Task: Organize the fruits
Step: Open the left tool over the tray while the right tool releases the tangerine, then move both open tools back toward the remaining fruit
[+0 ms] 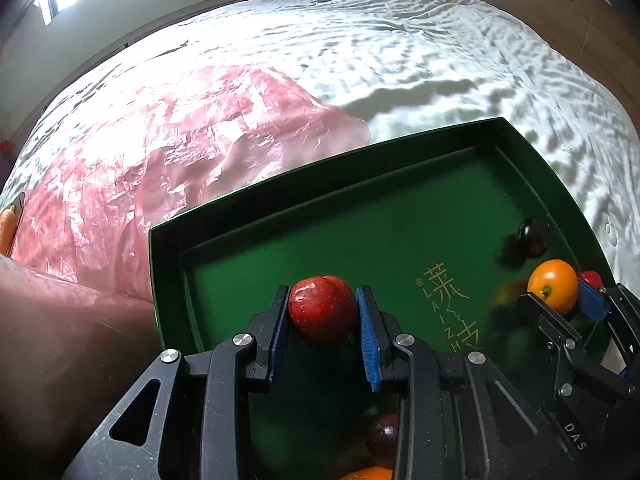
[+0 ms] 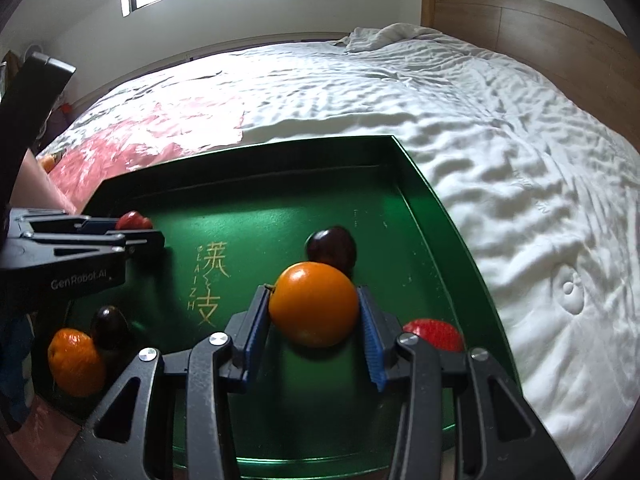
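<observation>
A dark green tray (image 1: 320,168) (image 2: 248,146) lies on the bed. My left gripper (image 1: 322,294) is shut on a red apple (image 1: 322,312), held over the tray's left part. In the right wrist view the left gripper (image 2: 138,230) shows at the left with the apple (image 2: 134,220). My right gripper (image 2: 313,296) is shut on an orange (image 2: 314,310) over the tray's right part, and it also shows at the right edge of the left wrist view (image 1: 558,296). In the tray lie a dark plum (image 2: 332,248), a red fruit (image 2: 434,334), a second plum (image 2: 109,326) and a mandarin (image 2: 74,362).
A crumpled pink plastic bag (image 1: 160,152) (image 2: 152,136) lies on the white sheet (image 2: 500,140) left of the tray. An orange item (image 1: 6,228) sits at the bag's far left edge. A wooden headboard (image 2: 540,36) stands at the back right.
</observation>
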Motion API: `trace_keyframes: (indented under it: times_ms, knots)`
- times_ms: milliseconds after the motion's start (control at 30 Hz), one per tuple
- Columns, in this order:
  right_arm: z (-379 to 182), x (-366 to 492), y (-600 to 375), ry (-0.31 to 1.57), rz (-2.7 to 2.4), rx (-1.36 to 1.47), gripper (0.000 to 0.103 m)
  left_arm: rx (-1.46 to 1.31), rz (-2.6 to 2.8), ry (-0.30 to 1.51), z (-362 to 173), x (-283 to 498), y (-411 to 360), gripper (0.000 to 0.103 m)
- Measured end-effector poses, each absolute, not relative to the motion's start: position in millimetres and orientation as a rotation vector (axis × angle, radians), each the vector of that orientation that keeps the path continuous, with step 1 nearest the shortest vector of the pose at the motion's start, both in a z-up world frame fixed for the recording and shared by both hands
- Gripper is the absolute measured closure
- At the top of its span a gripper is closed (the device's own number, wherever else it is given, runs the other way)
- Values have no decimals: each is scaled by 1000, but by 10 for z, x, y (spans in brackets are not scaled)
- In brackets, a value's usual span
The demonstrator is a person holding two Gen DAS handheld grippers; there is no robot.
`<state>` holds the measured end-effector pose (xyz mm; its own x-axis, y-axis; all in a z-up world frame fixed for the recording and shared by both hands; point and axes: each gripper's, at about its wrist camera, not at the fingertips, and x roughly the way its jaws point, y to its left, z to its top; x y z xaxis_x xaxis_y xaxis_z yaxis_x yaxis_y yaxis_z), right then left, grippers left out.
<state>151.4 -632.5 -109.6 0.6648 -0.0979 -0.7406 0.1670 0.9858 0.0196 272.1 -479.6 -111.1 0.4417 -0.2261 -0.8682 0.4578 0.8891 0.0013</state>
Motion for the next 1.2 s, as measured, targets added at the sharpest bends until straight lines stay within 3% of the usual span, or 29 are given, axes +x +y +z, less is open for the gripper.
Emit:
trace_keyframes:
  times_ms: [133,300,400,1200]
  knots:
    - [-1078,1477,-6375,813,-154,114,30,261,-428,1014,-1067,2704,-4807,67]
    - [-999,1418,-6387,798,-179,117,1,261,-436,994,-947,2630,-4825,55]
    - [-938,1356,-6386,787,-188,118,0,276,-436,976,-874,2568,-4830,50]
    - [-244,391,-6047,750,-267,79,0,260,-561,853,-77,1401,-4385,44]
